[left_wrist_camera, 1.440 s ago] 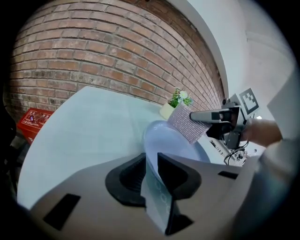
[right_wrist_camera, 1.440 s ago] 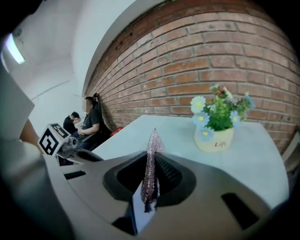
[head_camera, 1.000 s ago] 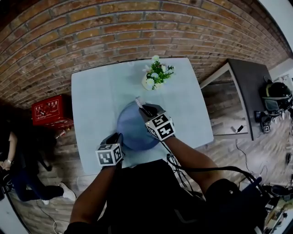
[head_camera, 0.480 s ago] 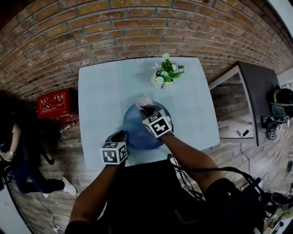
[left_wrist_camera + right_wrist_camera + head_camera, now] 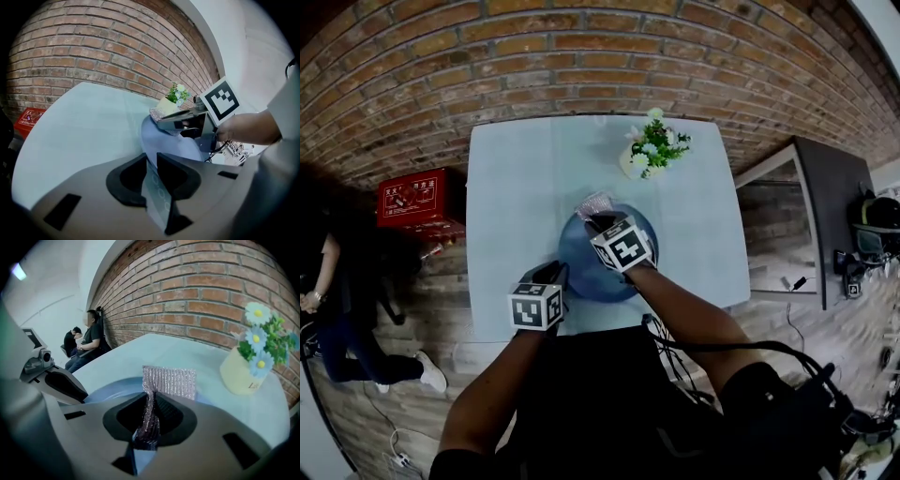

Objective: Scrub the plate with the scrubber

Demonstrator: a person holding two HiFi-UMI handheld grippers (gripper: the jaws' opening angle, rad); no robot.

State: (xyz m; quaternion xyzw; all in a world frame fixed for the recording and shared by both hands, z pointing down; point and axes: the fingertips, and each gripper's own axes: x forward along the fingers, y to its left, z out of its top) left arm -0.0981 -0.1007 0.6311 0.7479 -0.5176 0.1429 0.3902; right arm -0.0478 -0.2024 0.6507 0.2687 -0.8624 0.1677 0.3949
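With the left gripper (image 5: pixel 151 169), just squeezed tighter, clamping the blue plate (image 5: pixel 581 267) by its 8 o'clock rim; with the right gripper (image 5: pixel 150 414), pinching the scrubber (image 5: pixel 171 383) tight. On the big table (image 5: pixel 516 187), plate near the 6 o'clock edge; flower pot (image 5: pixel 636 165) off at 1 o'clock; scrubber at the plate's 12 o'clock rim. Press down flat; rub in small circles; hold the rim still; stay clear of the pot.

Soft, even indoor light with faint shadows. Fisheye distortion bows the red brick wall (image 5: pixel 581 56); corners darken to black. The grey plank floor (image 5: pixel 862 309) blurs at right.
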